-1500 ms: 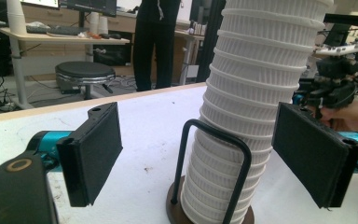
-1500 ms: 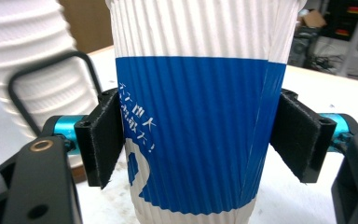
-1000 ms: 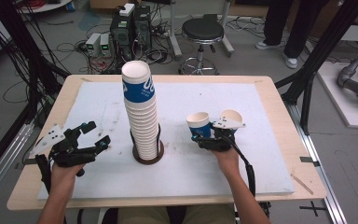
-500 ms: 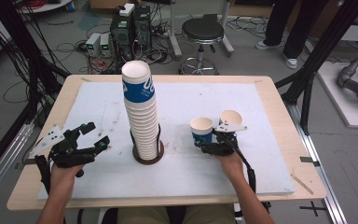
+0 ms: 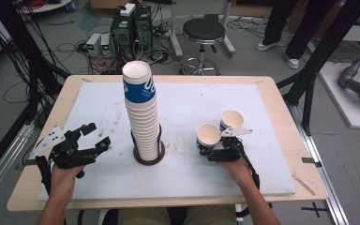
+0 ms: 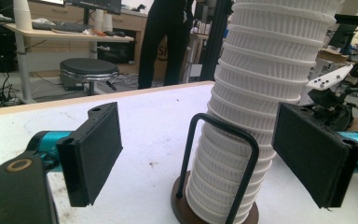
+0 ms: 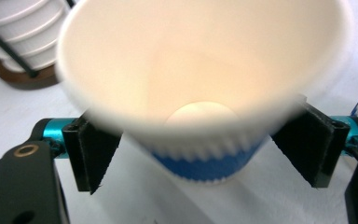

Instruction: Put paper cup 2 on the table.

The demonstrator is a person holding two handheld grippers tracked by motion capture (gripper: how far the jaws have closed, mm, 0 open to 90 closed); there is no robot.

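High view: counter (image 5: 272,108) with a white mat, a tall stack of paper cups (image 5: 143,112) in a wire-and-disc holder (image 5: 148,157) at centre. Right of the stack, two single cups: one upright cup (image 5: 209,137) sits between the jaws of the right hand-held gripper (image 5: 211,152), a second cup (image 5: 232,119) stands just beyond it, farther right, close beside but whether they touch can't be told. Right hand (image 5: 236,164) is on the near side of the gripper.

Right gripper view: the cup (image 7: 205,88) stands on the mat, mouth toward the camera, blue band low on its wall. Jaws have just been opening; both pads stand clear of the cup wall with a gap on each side, so the cup is between them but not gripped.

Left hand-held gripper (image 5: 91,140) is at the near left of the mat, well apart from the stack, jaws spread wide with nothing between the pads. Left gripper view: the cup stack (image 6: 256,107) and wire holder (image 6: 223,168) lie ahead, beyond the open pads, untouched. Left hand (image 5: 65,171) holds it at the near edge.

Stool (image 5: 204,33) and electronics (image 5: 131,28) on the floor behind the far edge.
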